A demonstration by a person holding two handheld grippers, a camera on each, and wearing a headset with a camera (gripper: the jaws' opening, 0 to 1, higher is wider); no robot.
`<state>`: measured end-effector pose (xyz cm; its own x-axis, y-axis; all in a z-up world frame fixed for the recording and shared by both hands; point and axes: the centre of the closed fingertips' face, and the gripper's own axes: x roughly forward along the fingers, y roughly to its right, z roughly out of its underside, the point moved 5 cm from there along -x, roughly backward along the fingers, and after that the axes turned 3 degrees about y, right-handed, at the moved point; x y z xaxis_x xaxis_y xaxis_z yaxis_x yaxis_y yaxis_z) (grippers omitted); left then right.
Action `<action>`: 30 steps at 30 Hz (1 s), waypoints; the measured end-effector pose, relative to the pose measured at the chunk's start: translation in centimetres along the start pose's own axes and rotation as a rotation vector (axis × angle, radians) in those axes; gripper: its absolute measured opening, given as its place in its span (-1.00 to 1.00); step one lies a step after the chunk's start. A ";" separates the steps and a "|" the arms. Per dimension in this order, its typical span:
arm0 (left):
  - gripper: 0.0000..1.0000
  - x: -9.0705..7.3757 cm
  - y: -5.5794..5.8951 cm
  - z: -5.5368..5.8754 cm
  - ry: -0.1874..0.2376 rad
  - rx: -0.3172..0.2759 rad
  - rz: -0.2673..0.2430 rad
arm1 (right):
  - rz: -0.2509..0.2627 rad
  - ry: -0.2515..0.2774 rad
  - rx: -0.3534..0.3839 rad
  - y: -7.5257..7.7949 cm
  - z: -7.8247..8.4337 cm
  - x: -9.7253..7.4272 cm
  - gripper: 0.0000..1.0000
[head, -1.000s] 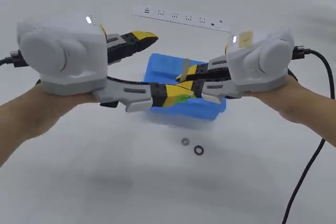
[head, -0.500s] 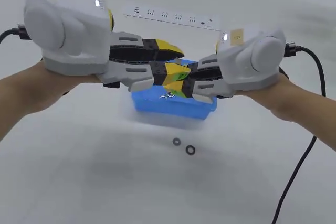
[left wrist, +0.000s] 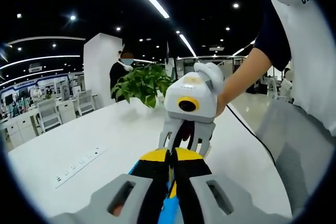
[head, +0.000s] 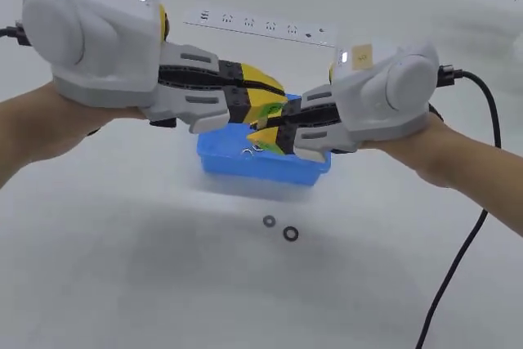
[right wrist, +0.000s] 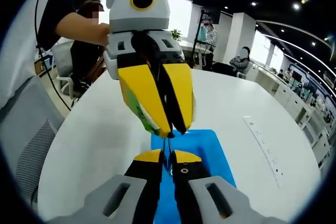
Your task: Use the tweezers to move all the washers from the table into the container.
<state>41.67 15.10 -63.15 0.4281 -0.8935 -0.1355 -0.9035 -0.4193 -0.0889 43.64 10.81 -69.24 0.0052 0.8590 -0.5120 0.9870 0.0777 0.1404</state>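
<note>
From where I stand there are two grippers, both bulky white plastic shells with black-and-yellow jaws. The left gripper has its jaws pressed together. Below it sits one blue rectangular plastic container on the smooth white table, with a few small metal washers inside; I cannot count them. Just in front of the container two round washers lie on the table near each other, one silvery and one darker. The right gripper is clenched on thin metal tweezers, over the container. One white power strip lies behind.
</note>
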 end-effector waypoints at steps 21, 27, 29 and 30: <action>-0.93 0.2 -0.2 -0.4 -0.022 0.115 -0.014 | 0.025 -0.034 0.000 -0.2 0.2 -0.6 -0.54; -0.93 0.0 -0.4 -1.2 -0.011 0.123 -0.035 | 0.049 -0.043 -0.002 -0.4 0.1 -1.4 -0.40; -0.93 -0.1 -0.4 -1.5 -0.008 0.126 -0.041 | 0.056 -0.025 0.009 -0.5 -0.1 -1.8 -0.36; -0.93 -0.1 -0.3 -1.7 -0.009 0.129 -0.041 | 0.060 -0.023 0.007 -0.6 -0.1 -1.9 -0.36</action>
<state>41.83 15.07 -61.47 0.4649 -0.8746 -0.1378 -0.8752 -0.4305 -0.2205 43.00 9.16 -68.22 0.0682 0.8501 -0.5222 0.9860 0.0225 0.1655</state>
